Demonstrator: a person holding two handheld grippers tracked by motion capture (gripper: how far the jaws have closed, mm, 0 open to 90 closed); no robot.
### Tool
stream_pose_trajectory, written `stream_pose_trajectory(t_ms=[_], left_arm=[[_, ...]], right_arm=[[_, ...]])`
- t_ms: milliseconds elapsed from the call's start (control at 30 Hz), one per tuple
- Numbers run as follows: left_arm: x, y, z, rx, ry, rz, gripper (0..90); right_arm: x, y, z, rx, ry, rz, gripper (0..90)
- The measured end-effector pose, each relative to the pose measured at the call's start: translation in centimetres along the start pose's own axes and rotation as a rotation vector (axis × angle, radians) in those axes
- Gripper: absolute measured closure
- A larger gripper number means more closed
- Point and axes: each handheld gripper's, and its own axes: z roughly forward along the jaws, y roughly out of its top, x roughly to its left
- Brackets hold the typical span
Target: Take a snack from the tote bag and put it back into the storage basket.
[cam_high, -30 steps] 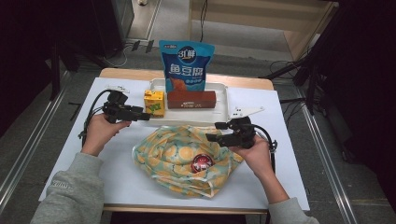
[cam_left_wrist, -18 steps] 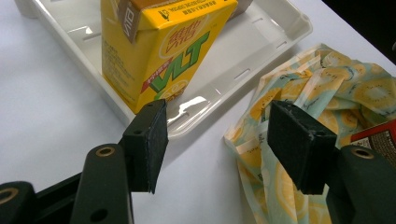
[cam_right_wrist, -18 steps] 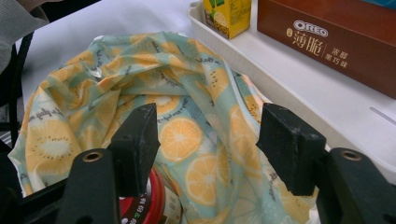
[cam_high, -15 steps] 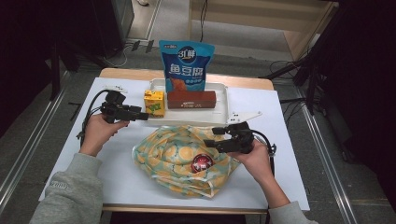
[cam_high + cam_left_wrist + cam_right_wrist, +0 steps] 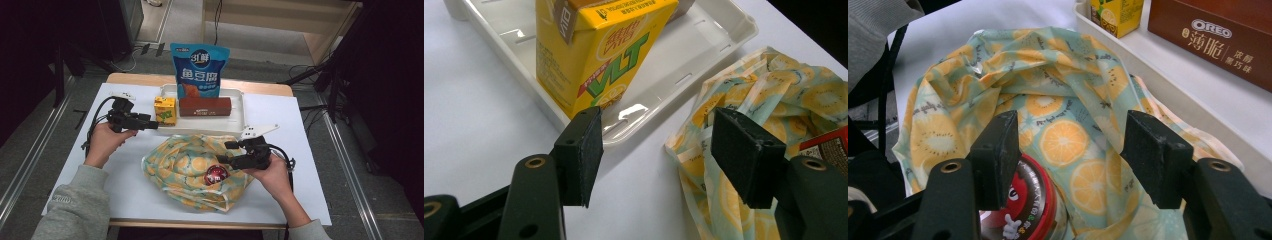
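Since the earlier frames the right gripper (image 5: 224, 152) has come down and in a little toward the fruit-print cloth bag (image 5: 192, 167), its jaws closing slightly from wider; they stand apart, with nothing pressed between the pads. In the right gripper view the red-lidded jar (image 5: 1030, 205) sits low between those jaws, close to one pad, half sunk in the bag's folds, so its body and label are mostly hidden. The left gripper (image 5: 154, 124) has kept its place, jaws open and empty, pointing at the yellow drink carton (image 5: 165, 110), which stands at one end of the white tray (image 5: 237, 112).

In the left gripper view the carton's top is cut off and one jaw covers part of the bag's edge. Behind the carton lies a brown biscuit box (image 5: 205, 106), and a blue snack pouch (image 5: 199, 70) stands upright at the tray's far side. The bag lies on the white worktop (image 5: 310, 165) just in front of the tray; its contents beyond the jar cannot be made out.
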Motion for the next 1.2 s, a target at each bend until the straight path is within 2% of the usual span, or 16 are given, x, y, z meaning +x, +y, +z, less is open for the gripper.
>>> stream_pose_trajectory(t_ms=[367, 800, 1200], left_arm=[[0.0, 0.0, -0.2, -0.010, -0.007, 0.000, 37.3], [-0.1, 0.0, -0.2, -0.011, -0.006, 0.002, 37.2], [-0.1, 0.0, 0.0, -0.003, -0.009, 0.002, 37.2]], right_arm=[[1.3, -0.7, 0.4, 0.019, 0.023, -0.027, 41.8], [2.0, -1.6, 0.9, 0.036, 0.028, -0.043, 40.9], [2.4, -2.3, 1.4, 0.057, 0.031, -0.027, 35.1]])
